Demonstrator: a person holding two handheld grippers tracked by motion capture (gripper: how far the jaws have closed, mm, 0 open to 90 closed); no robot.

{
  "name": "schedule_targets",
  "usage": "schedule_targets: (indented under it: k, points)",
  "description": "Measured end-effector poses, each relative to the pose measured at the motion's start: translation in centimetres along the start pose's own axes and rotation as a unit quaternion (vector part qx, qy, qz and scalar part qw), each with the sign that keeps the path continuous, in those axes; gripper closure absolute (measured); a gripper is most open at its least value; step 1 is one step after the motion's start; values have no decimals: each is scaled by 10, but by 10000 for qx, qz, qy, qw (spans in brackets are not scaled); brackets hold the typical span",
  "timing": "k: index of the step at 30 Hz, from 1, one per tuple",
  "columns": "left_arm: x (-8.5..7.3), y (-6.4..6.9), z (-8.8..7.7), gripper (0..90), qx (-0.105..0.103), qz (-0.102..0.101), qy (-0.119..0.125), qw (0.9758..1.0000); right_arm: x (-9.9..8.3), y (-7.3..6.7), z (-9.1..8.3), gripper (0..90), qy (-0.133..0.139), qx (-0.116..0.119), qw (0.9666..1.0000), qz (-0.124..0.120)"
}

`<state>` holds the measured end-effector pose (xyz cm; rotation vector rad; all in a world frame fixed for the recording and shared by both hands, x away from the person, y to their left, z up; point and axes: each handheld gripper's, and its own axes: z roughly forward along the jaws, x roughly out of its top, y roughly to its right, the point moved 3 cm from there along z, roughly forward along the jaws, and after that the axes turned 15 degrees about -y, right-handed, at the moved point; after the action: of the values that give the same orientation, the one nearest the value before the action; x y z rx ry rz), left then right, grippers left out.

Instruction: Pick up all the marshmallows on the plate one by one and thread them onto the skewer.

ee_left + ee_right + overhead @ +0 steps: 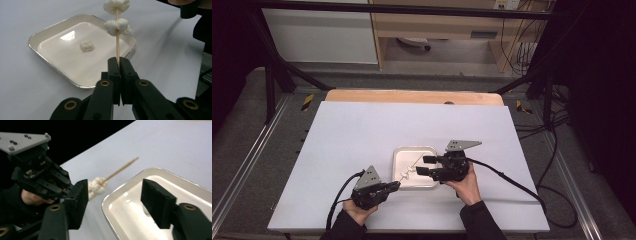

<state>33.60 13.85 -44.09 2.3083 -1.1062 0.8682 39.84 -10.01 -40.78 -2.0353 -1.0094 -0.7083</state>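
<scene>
High view: we see the tabletop (pixel 362 135) filling the middle of the frame, with a white tray (pixel 399 165) just below its centre. Our left hand-held gripper (pixel 395 186) sits at the tray's lower left corner, jaws clamped on the blunt end of a skewer (pixel 412 167) that slants up and right over the tray. Our right hand-held gripper (pixel 424 165) hovers at the tray's right edge, jaws standing apart with nothing between them.

In the left gripper view, the skewer (pixel 117 46) rises at centre frame, carrying two white lumps (pixel 117 25) near the top; a third lump (pixel 86 46) lies loose in the tray (pixel 50 65).

We judge the skewer light, thin and easily snapped, so hold it low on the bare wood. The lumps look soft and squashy; we would pinch the loose one gently across its middle.
</scene>
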Motion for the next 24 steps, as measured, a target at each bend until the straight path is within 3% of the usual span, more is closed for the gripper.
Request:
schedule_targets:
  k: [8, 11, 19, 24]
  points:
    - [-2, -7, -4, 883, 69, -112, -13, 9999, -8, 8, -3, 180, -266, -527, 9982, -81]
    - [-2, -8, -5, 883, 79, -135, -12, 9999, -14, 12, -1, 116, -471, -836, 9953, -107]
    - [-3, -13, -7, 883, 130, -168, -53, 9998, -26, 16, 5, 28, -849, -1158, 9894, -240]
    - [-4, -16, -9, 882, 146, -190, -55, 9997, -31, 15, 10, 12, -942, -1193, 9880, -274]
